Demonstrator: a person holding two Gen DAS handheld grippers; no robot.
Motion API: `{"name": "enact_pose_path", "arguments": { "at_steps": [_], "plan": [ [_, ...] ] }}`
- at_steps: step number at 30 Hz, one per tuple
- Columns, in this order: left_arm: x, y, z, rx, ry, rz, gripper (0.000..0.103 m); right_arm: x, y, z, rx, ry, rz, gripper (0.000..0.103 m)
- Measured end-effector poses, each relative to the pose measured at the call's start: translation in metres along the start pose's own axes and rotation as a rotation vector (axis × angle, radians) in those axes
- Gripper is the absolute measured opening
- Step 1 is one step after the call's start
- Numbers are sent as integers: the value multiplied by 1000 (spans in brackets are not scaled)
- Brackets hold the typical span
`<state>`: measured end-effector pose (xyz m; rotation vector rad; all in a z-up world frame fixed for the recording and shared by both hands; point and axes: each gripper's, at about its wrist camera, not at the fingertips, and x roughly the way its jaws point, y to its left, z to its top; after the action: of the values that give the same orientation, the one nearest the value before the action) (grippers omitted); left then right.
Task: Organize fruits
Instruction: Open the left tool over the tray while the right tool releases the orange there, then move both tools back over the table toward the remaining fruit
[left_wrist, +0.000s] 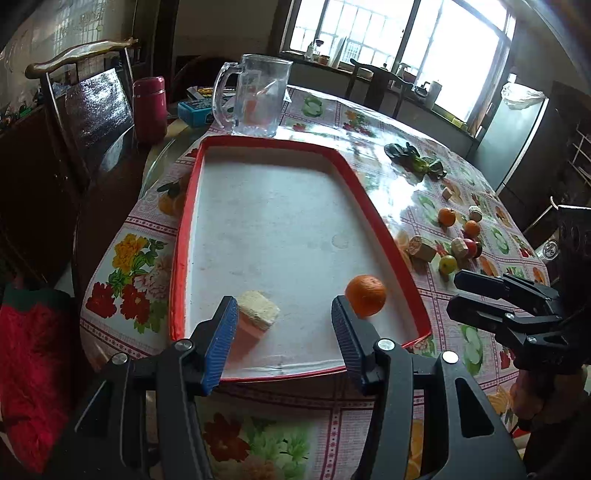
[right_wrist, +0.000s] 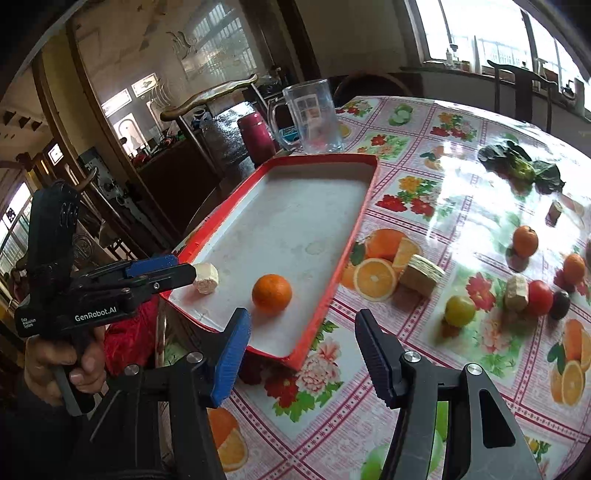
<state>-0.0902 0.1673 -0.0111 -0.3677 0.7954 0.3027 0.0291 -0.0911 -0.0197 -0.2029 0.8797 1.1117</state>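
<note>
Left wrist view shows a big round table (left_wrist: 369, 424) with a flowery cloth. On it lies a long red tray (left_wrist: 184, 221) with a white floor. Its long side runs away from the camera toward a glass mug (left_wrist: 255, 96) at the far end. Most of the tray floor is bare. An orange (left_wrist: 365, 295) sits in the near right corner, close to the red edge. A pale cut chunk (left_wrist: 256, 308) with a pink side lies in the near left part.

To the right of the tray, on the table, loose fruits (right_wrist: 532, 295) and cut pieces lie close together. A bunch of green leaves (right_wrist: 521, 166) lies farther back.

The left gripper (left_wrist: 284, 332) is wide open above the near end of the tray, holding nothing. The right gripper (right_wrist: 303, 350) is open too, over the tray's near corner and the cloth.
</note>
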Motion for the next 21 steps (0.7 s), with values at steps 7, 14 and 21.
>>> {"name": "enact_pose_path", "arguments": {
  "at_steps": [7, 14, 21],
  "plan": [
    [-3, -42, 7, 72, -18, -58, 51, -41, -42, -22, 98, -45, -44, 60],
    [2, -87, 10, 145, -7, -110, 51, -70, -77, -45, 174, -72, -107, 60],
    [11, -124, 10, 191, 16, -168, 54, -103, -108, -72, 248, -100, -183, 60]
  ]
}}
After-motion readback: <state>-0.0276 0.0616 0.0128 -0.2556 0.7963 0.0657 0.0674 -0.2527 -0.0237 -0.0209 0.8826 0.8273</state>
